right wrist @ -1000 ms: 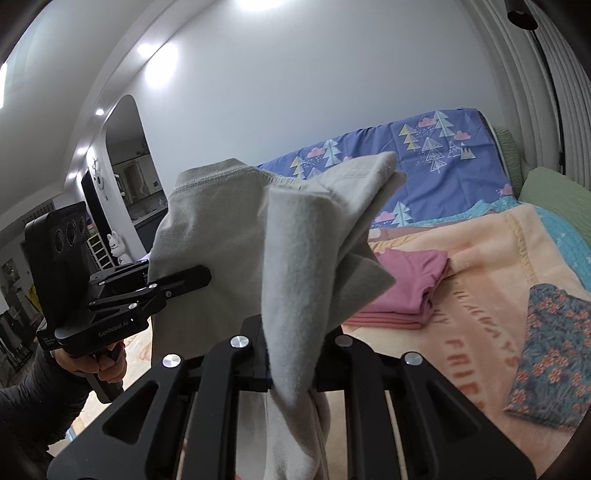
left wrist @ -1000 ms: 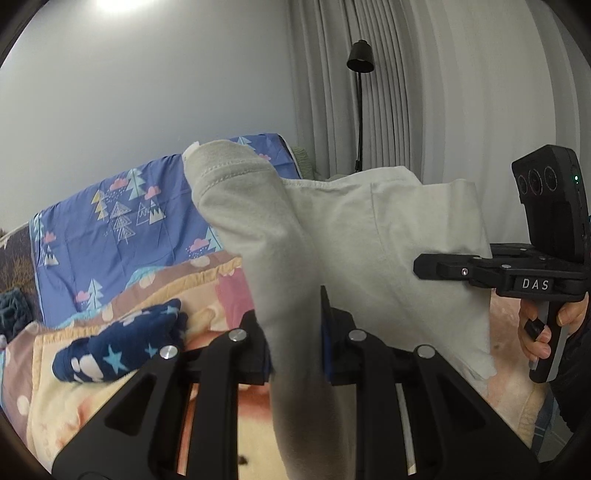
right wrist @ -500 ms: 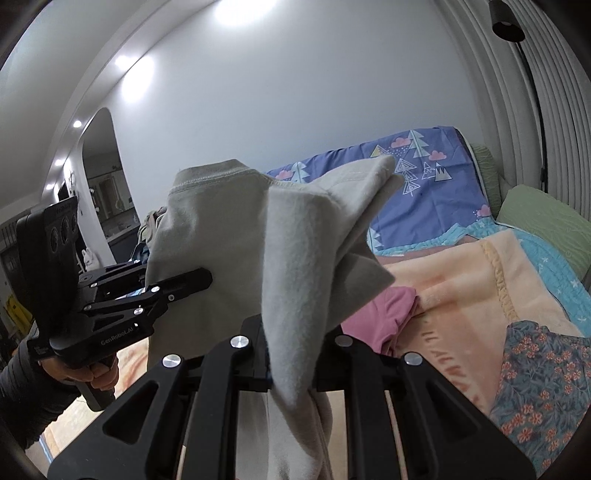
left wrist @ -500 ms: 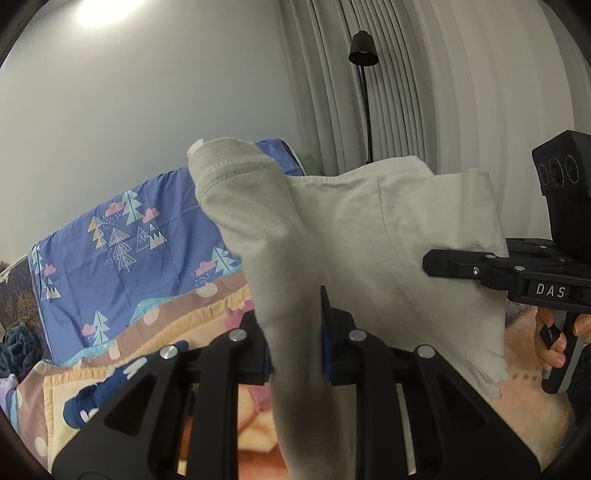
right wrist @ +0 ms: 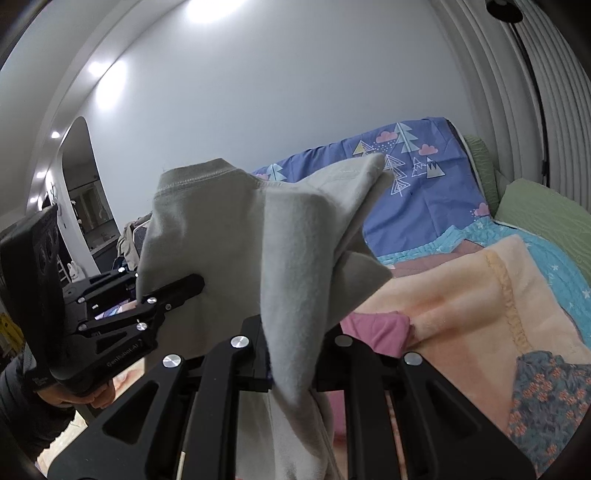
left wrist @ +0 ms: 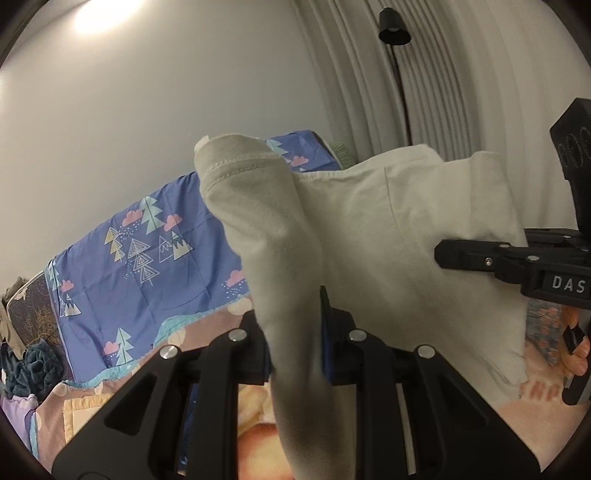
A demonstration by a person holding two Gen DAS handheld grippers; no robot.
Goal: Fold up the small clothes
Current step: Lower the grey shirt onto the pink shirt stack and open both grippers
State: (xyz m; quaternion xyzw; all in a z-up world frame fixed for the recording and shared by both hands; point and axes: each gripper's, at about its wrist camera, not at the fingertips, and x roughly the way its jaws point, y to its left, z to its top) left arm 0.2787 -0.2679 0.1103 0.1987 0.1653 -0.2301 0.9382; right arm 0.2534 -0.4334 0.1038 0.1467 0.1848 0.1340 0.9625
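Note:
A pale grey-beige garment [left wrist: 369, 229] hangs in the air between my two grippers, above the bed. My left gripper [left wrist: 295, 332] is shut on one upper edge of it; the cloth drapes over and between the fingers. My right gripper [right wrist: 291, 343] is shut on the other edge of the same garment [right wrist: 229, 236]. Each gripper shows in the other's view: the right one [left wrist: 480, 258] at the right, the left one [right wrist: 162, 295] at the left. The fingertips are hidden by cloth.
Below lies a peach blanket [right wrist: 461, 295] with a folded pink garment [right wrist: 373, 325] and a floral blue garment [right wrist: 546, 398]. A blue tree-print sheet [left wrist: 147, 258] covers the bed's far side. Dark clothes [left wrist: 29, 365] are piled at the left. A floor lamp [left wrist: 395, 26] stands by the curtains.
Both grippers have lifted and tilted upward with the garment; the bed has dropped lower in both views. The grip on the cloth is unchanged.

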